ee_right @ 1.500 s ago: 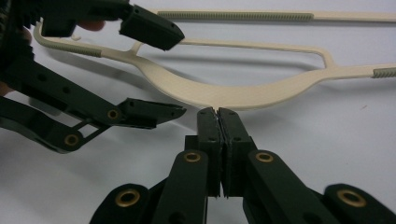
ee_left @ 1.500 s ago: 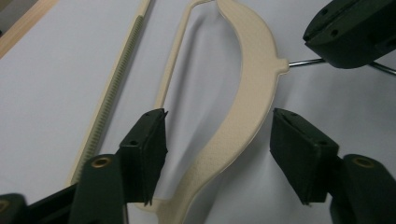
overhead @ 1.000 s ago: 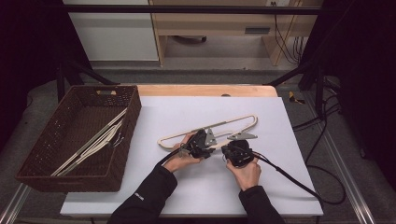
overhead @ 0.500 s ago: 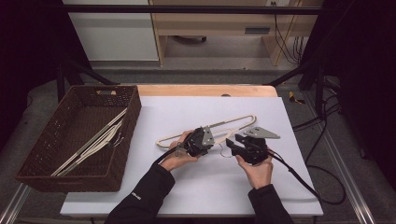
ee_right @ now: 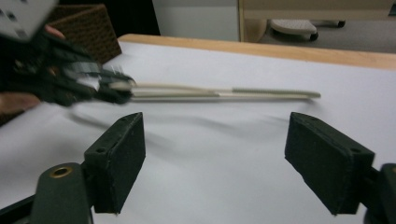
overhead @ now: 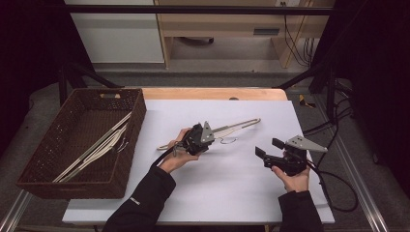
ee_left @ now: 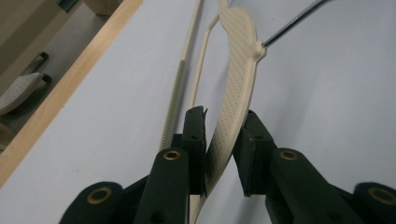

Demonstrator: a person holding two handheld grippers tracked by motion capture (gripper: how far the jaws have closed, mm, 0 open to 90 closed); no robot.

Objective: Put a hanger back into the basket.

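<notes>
- The left gripper (overhead: 211, 141) sits near the middle of the white bench (overhead: 232, 193), its fingers (ee_left: 195, 140) having just been closing and now clamped on the cream hanger (ee_left: 236, 93), one pad on each side of its flat dotted arm.
- The hanger (overhead: 237, 126) lies across the bench centre, running from the left gripper up toward the far right, with its thin wire hook (overhead: 227, 141) on the near side.
- The right gripper (overhead: 267, 149) is held to the right, well apart from the hanger; its fingers (ee_right: 119, 158) have just been opening and stand wide apart with only bare bench between them.
- A brown wicker basket (overhead: 53, 159) stands at the bench's left edge and holds more pale hangers (overhead: 96, 147); its right wall is near the left forearm.
- The far edge of the bench is a wooden strip (overhead: 212, 93); open white surface lies between the two grippers, along the near edge, and at the far right corner.
- Cables (overhead: 333, 188) trail off the right edge beside the right hand.
- No readable brand, label or writing can be made out on anything.
</notes>
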